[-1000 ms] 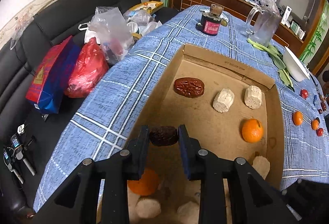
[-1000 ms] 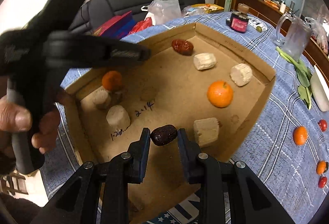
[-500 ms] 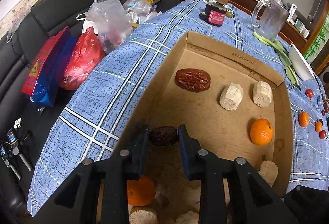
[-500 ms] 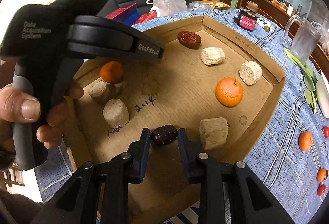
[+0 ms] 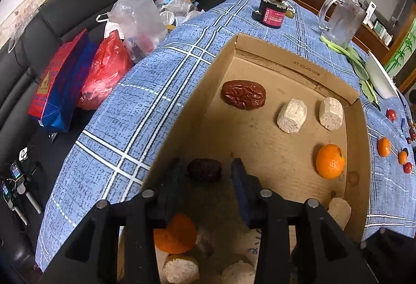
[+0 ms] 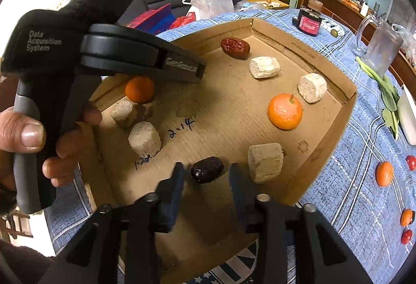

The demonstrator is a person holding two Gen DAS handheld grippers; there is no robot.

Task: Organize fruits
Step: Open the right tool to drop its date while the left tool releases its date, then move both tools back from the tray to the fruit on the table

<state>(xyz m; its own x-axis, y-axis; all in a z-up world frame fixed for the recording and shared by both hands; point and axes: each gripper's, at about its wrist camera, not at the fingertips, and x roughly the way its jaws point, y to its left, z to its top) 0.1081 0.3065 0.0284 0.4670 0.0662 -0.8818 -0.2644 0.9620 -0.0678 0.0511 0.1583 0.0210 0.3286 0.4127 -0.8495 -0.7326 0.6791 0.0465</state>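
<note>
Both grippers letting dates go over the box

Left gripper (image 5: pixel 208 174) and right gripper (image 6: pixel 206 174) are opening; each date (image 5: pixel 204 169) (image 6: pixel 207 170) lies crosswise between parted jaws, apparently released.

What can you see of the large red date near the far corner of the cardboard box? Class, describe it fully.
The large red date is oval and glossy reddish-brown, with deeply wrinkled skin that makes it look dried. It appears whole. It lies on its side on the floor of the cardboard box, close to the far corner, with its long axis roughly along the back wall. A pale cylindrical chunk sits beside it but apart. Only the cardboard beneath touches it.
</note>
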